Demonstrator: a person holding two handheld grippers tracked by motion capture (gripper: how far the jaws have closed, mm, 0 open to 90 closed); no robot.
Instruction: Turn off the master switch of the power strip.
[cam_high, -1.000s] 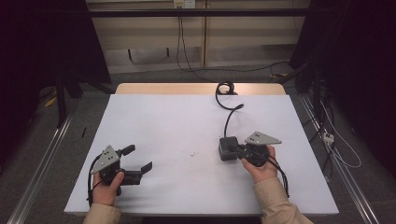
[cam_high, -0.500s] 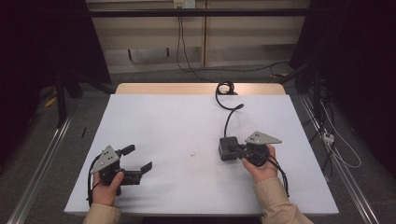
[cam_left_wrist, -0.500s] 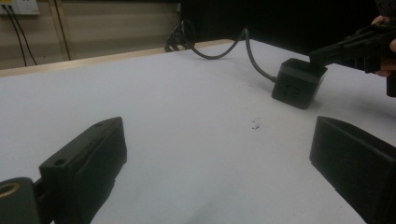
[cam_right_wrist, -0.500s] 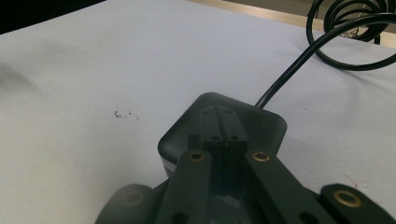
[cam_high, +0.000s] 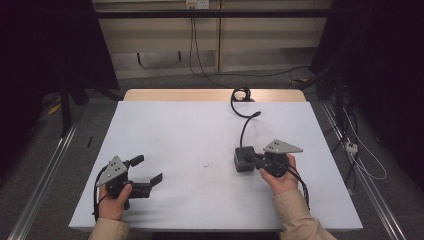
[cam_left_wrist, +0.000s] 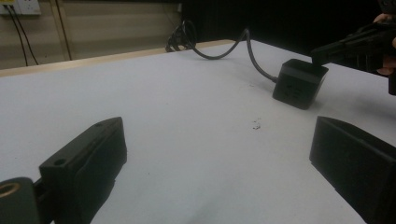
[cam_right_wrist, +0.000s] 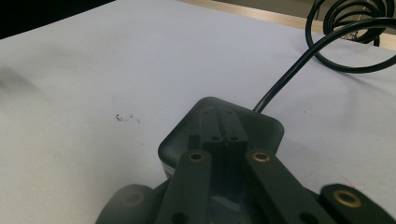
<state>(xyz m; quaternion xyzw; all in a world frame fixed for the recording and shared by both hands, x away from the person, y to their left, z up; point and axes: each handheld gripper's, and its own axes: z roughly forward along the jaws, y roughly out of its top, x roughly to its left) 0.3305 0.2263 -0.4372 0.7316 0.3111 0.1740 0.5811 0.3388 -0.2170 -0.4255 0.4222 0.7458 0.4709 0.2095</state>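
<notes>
Resting on black power adapter (cam_high: 244, 159), R gripper (cam_right_wrist: 223, 133) pressed together; L gripper (cam_high: 148, 170) spread; rigid block w/ stiff cord, grip sides

Left gripper (cam_high: 147, 170) lower left, jaws spread wide, right gripper (cam_high: 255, 159) lower right, jaws closed together (both hand-held)

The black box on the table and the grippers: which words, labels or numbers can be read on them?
None can be read.
Black box: faint embossed marks on its side, too blurred to read.
Left gripper and right gripper: no text seen.
</notes>
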